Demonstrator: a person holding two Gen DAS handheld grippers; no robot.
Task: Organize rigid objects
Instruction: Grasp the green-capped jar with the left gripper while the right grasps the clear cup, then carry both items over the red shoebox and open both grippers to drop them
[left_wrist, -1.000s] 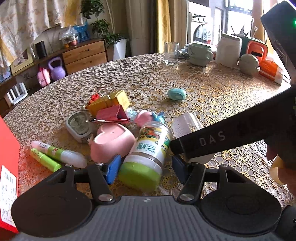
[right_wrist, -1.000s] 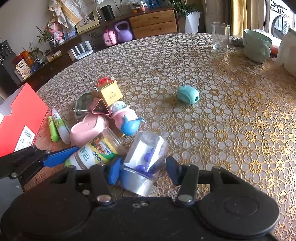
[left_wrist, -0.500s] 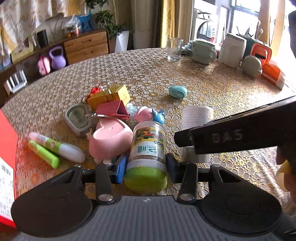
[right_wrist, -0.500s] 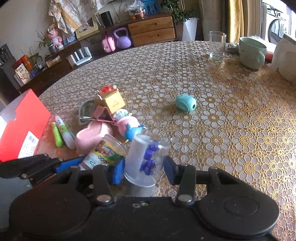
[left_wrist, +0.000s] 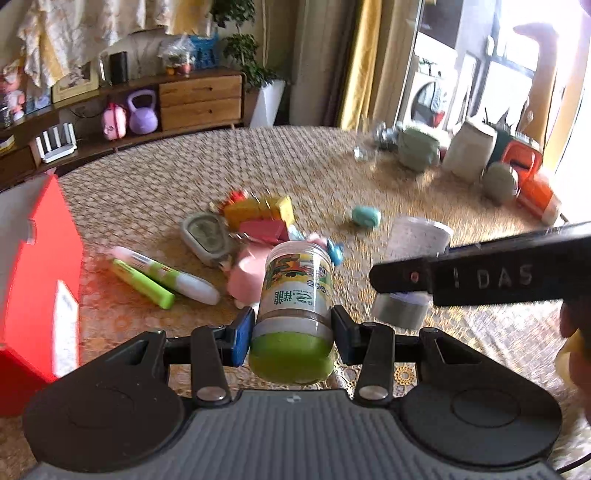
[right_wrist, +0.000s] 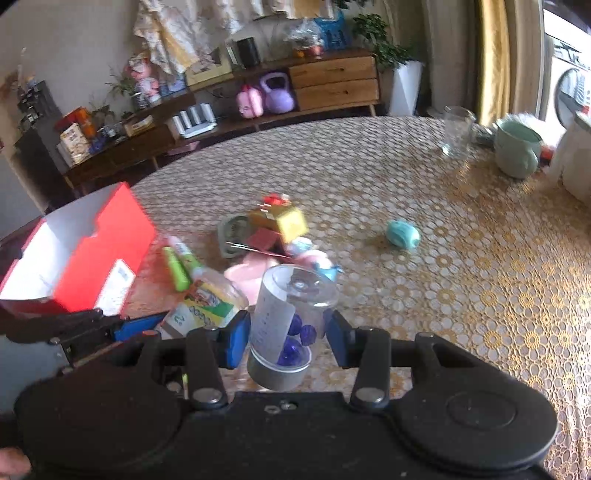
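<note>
My left gripper is shut on a green-lidded jar with a yellow-green label, held lid-down above the table. My right gripper is shut on a clear jar of blue beads, also lifted, grey lid nearest the camera. In the left wrist view that clear jar hangs to the right under one of the right gripper's black fingers. In the right wrist view the green-lidded jar shows at left. Beneath both lies a pile: pink heart-shaped bowl, two marker-like tubes, yellow box, grey tin.
An open red box stands at the table's left edge. A teal object lies alone mid-table. A glass, mint mug, white jug and orange item line the far right. A person's hand is at right.
Both jars lay on the table a second ago. Each gripper closed on its jar and lifted it, so the table and pile now sit lower and farther away.
</note>
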